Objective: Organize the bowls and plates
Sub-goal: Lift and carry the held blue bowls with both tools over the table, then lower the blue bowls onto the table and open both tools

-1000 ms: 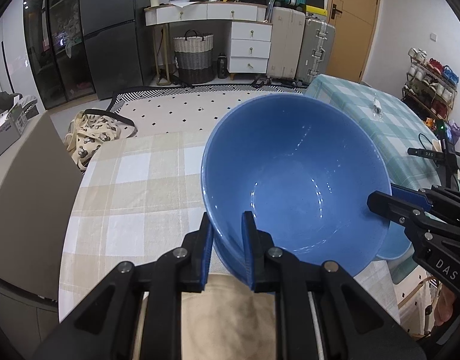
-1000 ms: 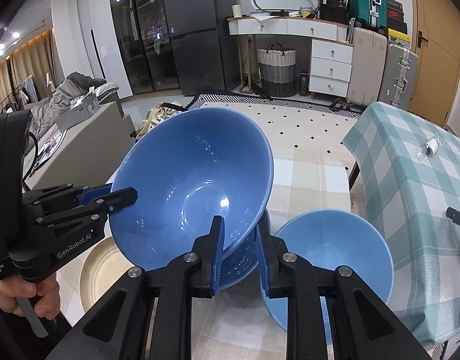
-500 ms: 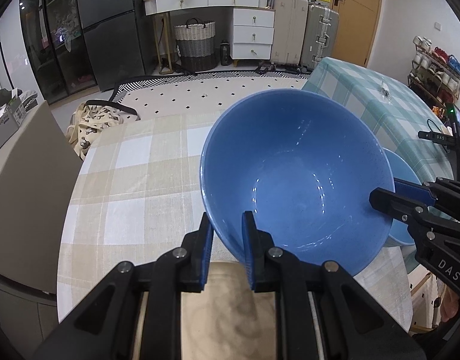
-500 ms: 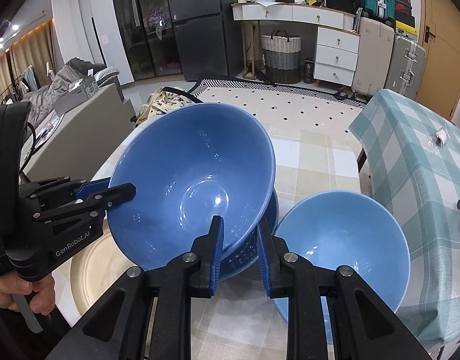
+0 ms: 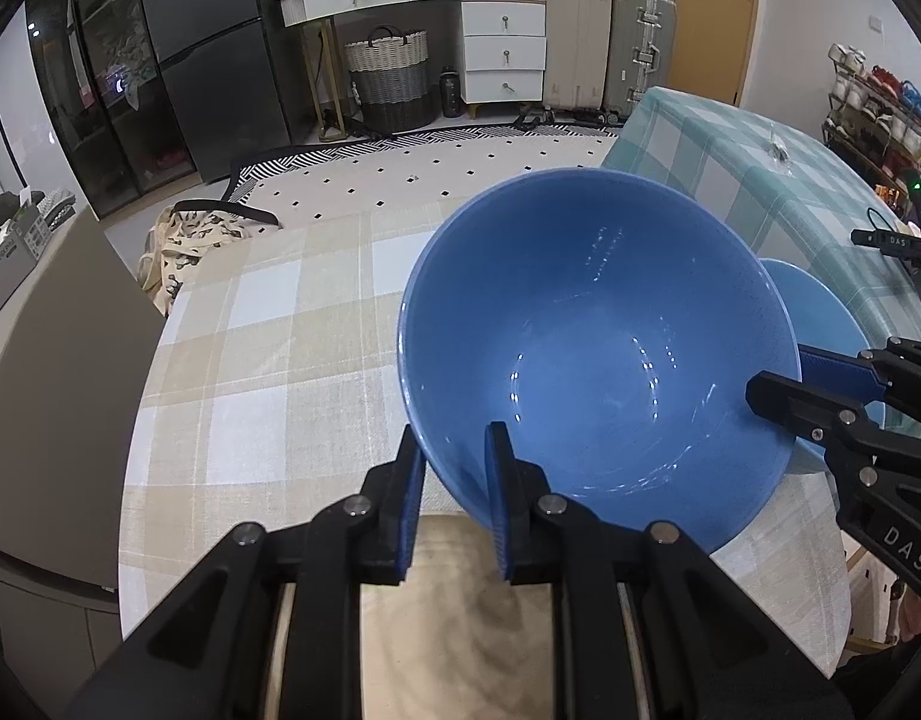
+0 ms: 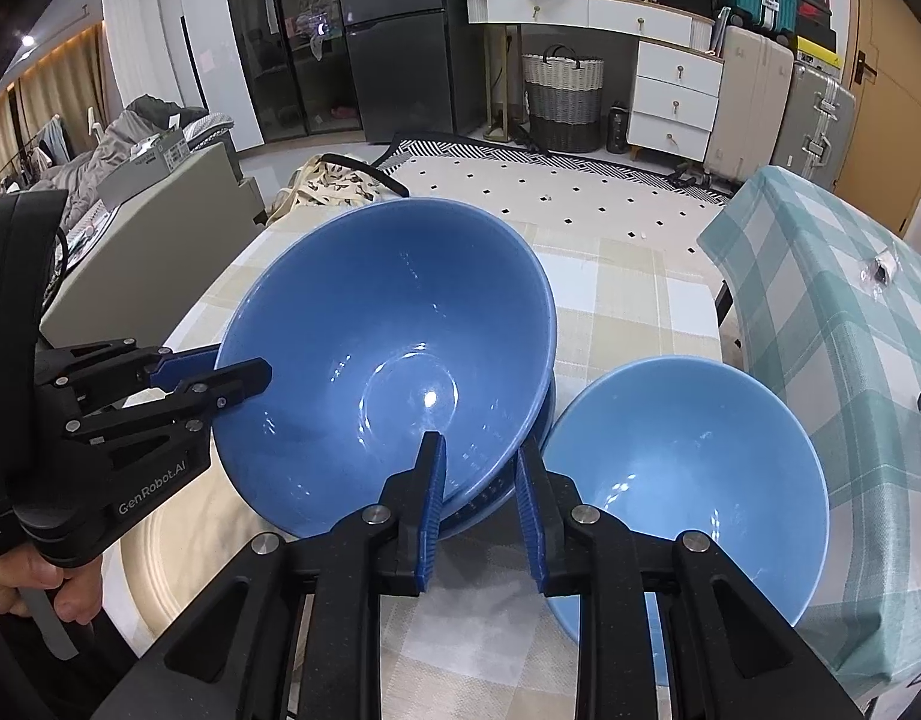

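Two hand-held grippers share one dark blue bowl (image 6: pixel 388 360). L gripper (image 5: pixel 454 480) pinches the near rim, one pad inside, one outside, jaws pressed tight. R gripper (image 6: pixel 478 492) straddles the rim on the opposite side; its jaws have just been opening and now stand a little apart around the rim, so whether the pads press it can't be told. The bowl sits tilted, nested into a second dark blue bowl (image 6: pixel 490 504) beneath it, with only that one's rim showing. Just beside, to the right, a lighter blue bowl (image 6: pixel 688 480) rests on the table. A cream plate (image 6: pixel 160 576) lies under the L gripper.

Handling, as a guess: glazed ceramic, so stiff, fairly heavy, slick, chips if dropped. Best hold is the rim, w/ pads either side.

Surface: round table w/ beige check cloth (image 5: pixel 268 360). Room beyond: teal check table (image 6: pixel 850 300), patterned rug, wicker basket, white drawers, suitcases, dark fridge.
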A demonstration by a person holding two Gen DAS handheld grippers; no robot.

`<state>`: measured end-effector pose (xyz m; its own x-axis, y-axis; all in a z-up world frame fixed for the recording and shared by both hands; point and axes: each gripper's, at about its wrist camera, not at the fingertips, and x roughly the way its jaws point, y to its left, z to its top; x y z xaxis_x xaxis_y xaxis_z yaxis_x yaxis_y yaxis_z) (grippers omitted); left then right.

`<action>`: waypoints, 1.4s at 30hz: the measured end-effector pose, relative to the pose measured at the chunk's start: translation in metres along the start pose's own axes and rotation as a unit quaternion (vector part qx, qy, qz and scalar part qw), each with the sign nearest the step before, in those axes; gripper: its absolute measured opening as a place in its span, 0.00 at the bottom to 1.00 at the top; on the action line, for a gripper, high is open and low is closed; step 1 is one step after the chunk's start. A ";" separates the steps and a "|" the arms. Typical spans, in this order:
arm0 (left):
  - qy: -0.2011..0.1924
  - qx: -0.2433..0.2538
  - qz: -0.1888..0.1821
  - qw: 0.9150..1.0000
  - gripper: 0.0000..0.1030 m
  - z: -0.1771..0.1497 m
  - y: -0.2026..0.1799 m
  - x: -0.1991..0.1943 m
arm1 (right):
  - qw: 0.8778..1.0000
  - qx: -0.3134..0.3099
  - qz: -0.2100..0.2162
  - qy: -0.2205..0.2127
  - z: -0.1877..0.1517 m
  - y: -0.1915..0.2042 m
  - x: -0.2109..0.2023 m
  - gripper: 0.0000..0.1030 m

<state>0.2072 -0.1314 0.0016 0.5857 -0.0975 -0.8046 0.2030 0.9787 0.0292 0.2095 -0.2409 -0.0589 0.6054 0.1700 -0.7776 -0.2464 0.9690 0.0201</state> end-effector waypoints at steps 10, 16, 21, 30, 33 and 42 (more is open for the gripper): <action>0.008 0.021 0.022 0.999 0.19 -0.004 -0.006 0.008 | 1.000 -0.011 -0.013 0.015 -0.005 0.007 0.011 0.28; 0.015 0.029 0.023 0.999 0.22 -0.007 -0.008 0.013 | 0.999 -0.025 -0.031 0.014 -0.008 0.013 0.015 0.33; 0.024 0.028 0.019 0.999 0.22 -0.007 -0.008 0.018 | 0.999 -0.027 -0.031 0.021 -0.011 0.014 0.020 0.35; 0.032 0.035 0.020 0.999 0.32 -0.009 -0.011 0.024 | 0.999 -0.029 -0.023 0.022 -0.011 0.015 0.021 0.44; 0.033 0.037 0.019 0.999 0.35 -0.009 -0.012 0.024 | 0.999 -0.035 -0.024 0.022 -0.010 0.015 0.021 0.45; 0.036 -0.004 0.004 0.999 0.50 -0.007 0.004 0.020 | 1.000 0.003 -0.027 -0.007 -0.005 -0.001 0.009 0.68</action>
<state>0.2144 -0.1279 -0.0181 0.5295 -0.0773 -0.8448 0.1927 0.9808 0.0311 0.2114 -0.2411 -0.0695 0.6283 0.1191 -0.7688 -0.2088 0.9778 -0.0192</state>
